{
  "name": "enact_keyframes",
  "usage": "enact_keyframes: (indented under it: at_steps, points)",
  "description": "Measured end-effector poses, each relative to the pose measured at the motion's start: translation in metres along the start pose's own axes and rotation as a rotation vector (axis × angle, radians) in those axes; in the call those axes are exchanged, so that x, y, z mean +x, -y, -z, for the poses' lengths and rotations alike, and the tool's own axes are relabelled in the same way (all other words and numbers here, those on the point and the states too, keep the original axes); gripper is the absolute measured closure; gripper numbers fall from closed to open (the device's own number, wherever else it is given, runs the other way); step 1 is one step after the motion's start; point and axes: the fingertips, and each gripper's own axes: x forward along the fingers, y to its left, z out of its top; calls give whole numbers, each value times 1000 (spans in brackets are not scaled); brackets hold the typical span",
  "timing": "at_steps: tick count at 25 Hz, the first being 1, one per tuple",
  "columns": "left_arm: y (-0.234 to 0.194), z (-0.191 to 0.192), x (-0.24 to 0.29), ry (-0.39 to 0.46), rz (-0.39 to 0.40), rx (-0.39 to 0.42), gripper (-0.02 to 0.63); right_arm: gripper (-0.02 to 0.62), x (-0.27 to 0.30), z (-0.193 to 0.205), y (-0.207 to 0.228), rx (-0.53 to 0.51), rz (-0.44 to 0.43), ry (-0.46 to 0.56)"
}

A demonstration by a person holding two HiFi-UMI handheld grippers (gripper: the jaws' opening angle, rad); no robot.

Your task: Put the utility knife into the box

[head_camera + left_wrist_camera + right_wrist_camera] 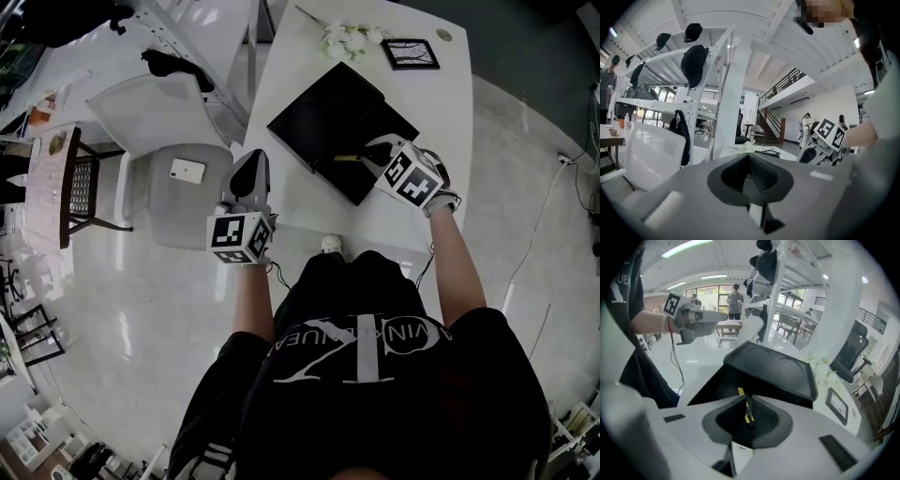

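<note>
Though white like the floor [141, 309], table [450, 94] under black box [328, 117]

2 grippers [252, 159] [372, 153], 1 box [328, 112], 1 utility knife [349, 158], 1 picture frame [410, 53], 1 phone [187, 170]

It's a big open-plan office hall, bright and white throughout: a long white desk [441, 94] with a framed picture [410, 53] and flowers [349, 37] at its far end, a white chair [141, 117] to its left, and a glossy pale floor [141, 319]. Farther off stand tall white racks [712, 84] hung with dark caps [693, 63], a black swivel chair [853, 355], and a staircase [774, 126] climbing to a railed mezzanine [785, 82], with a few people [805, 123] standing about.
</note>
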Motion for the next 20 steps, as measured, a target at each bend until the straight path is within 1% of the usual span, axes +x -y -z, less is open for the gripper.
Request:
enact_keyframes:
  at_steps: [5,10,14,17,20]
  points:
    - [9,-5,4,11,22,12,595,568,-25,-9,10,118,82,136]
    - [19,-8,7,19,43,21,595,569,-58,-16,30,263,181,313]
    - [22,-12,7,27,49,29,595,572,-81,-18,42,378,220,461]
    - [23,-14,7,33,49,35,595,574,-96,-17,46,421,244,535]
    - [25,-19,6,44,47,42,595,575,-109,-19,48,428,266,585]
